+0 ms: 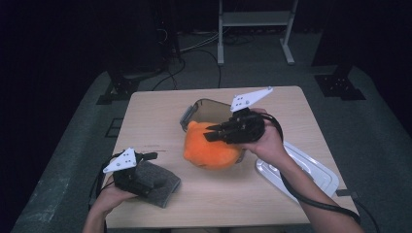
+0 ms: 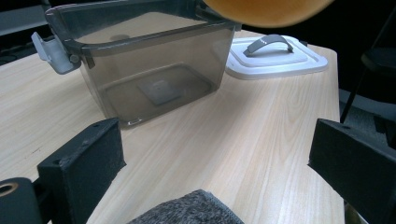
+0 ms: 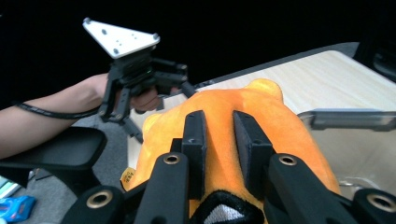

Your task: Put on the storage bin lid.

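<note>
- High view: the right gripper (image 1: 210,134) has its jaws clenched on a soft orange plush toy (image 1: 211,150), lifted beside the rim of a smoky translucent plastic box (image 1: 204,108) on the pale wooden table (image 1: 155,121).
- Right gripper view: both pads pinch a fold of the toy's fabric.
- Left gripper (image 1: 151,156) rests over a grey knitted cloth (image 1: 163,187), jaws spread wide, nothing between them.
- A white lid with a grey handle (image 1: 311,170) lies flat at the table's right edge.

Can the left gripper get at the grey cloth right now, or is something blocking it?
Probably yes: the left gripper stands open right over the grey cloth, with bare table ahead. The orange plush hangs in the right gripper, well clear.
</note>
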The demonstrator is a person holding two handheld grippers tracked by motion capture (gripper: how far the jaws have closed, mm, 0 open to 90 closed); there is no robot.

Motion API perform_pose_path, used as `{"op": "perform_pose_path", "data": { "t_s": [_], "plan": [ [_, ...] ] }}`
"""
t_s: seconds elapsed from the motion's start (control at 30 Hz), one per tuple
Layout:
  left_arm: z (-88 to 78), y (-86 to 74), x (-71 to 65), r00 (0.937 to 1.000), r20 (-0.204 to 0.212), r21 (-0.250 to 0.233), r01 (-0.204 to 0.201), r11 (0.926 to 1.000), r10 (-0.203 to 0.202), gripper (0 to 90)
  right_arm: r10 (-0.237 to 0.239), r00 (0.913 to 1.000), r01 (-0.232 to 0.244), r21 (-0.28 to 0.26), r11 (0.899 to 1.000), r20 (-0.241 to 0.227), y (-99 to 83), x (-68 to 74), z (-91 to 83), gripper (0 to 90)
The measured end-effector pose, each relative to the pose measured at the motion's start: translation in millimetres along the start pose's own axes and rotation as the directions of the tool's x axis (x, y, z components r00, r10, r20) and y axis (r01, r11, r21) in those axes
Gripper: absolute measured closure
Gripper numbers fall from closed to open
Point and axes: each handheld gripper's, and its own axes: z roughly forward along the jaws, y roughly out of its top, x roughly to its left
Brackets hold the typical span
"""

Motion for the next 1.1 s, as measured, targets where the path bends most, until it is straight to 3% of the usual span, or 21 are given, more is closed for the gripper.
{"op": "perform_pose_path", "data": {
  "t_s": [0.53, 1.1],
  "plan": [
    [0.7, -0.4, -1.3, 1.0, 0.009, -0.005, 0.001, 1.0, -0.001, 2.6, 0.016, 0.9969, -0.015, -0.006, 1.0, 0.078, 25.8, -41.7, 0.3, 74.9],
    [-0.5, -0.9, -1.0, 0.9999, 0.014, -0.005, 0.0, 1.0, 0.0, 2.6, 0.054, 0.9891, -0.056, 0.008, 0.998, 0.137, 25.0, -82.9, 6.4, 74.7]
  ]
}}
